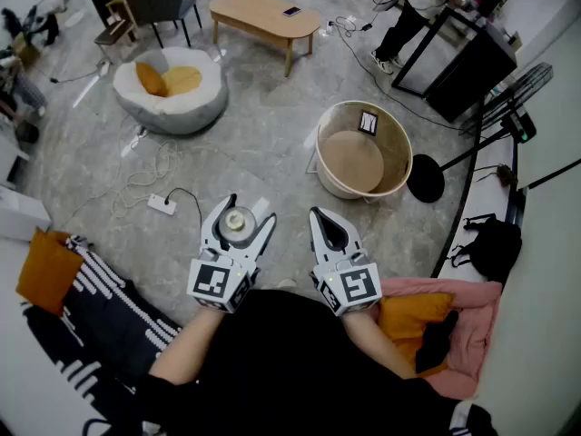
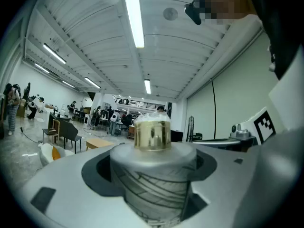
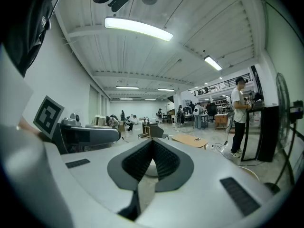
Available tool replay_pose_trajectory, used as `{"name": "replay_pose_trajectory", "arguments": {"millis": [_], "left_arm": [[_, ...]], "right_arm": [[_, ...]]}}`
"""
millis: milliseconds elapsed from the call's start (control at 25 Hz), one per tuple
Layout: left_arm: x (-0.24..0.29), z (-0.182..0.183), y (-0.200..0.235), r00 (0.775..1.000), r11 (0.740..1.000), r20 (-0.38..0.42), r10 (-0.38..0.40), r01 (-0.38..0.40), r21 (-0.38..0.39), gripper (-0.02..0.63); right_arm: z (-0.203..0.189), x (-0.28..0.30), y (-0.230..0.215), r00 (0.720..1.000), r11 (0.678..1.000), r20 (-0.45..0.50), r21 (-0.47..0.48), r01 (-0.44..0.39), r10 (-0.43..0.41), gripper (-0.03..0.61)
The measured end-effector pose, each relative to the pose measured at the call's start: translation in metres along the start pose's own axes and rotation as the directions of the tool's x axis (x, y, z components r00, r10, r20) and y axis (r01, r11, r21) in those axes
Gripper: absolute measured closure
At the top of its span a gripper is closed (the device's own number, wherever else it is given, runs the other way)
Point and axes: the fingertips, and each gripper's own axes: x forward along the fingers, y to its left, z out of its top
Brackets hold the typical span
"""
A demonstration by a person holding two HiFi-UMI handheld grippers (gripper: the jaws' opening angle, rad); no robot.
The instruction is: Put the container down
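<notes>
At the left a power strip [image 1: 162, 204] lies on the floor [image 1: 272, 143]. To its right we find the left gripper [image 1: 248, 209] pinching the container [image 2: 152, 175], a pale ribbed cylinder with a gold cap, upright between widely set jaws. The container hangs in the air above the floor, resting on nothing. Just beside it, the right gripper [image 1: 318, 214] has its jaws pressed together on nothing. Further right stands a round tub [image 1: 399, 143], well apart. We judge the set-down not yet begun. The next move calls for lowering the container upright onto a level spot and spreading the jaws only once its base rests.
</notes>
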Motion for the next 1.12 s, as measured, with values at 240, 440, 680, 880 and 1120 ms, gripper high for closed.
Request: {"name": "replay_pose_trajectory", "arguments": {"millis": [240, 440, 680, 880, 1120], "left_arm": [[-0.009, -0.007, -0.002, 0.999, 0.998, -0.011, 0.052, -0.052, -0.017, 0.265], [0.001, -0.009, 0.001, 0.999, 0.999, -0.016, 0.051, -0.051, 0.013, 0.265], [0.044, -0.022, 0.042, 0.999, 0.999, -0.027, 0.037, -0.037, 0.001, 0.265], [0.108, -0.029, 0.082, 0.999, 0.999, -0.046, 0.0, -0.002, -0.036, 0.265], [0.197, -0.023, 0.152, 0.994, 0.999, -0.098, -0.039, 0.04, -0.001, 0.265]], "right_arm": [[-0.007, -0.016, -0.007, 1.0, 0.999, 0.017, 0.031, -0.016, 0.015, 0.557], [-0.015, -0.009, -0.029, 1.0, 0.999, 0.011, 0.048, 0.009, -0.01, 0.557], [-0.03, 0.032, -0.053, 1.0, 0.999, 0.005, 0.039, 0.018, -0.019, 0.557], [-0.04, 0.09, -0.095, 0.997, 0.998, -0.062, 0.04, 0.051, -0.048, 0.557], [-0.022, 0.202, -0.149, 0.993, 0.997, -0.093, 0.013, 0.078, -0.077, 0.557]]}}
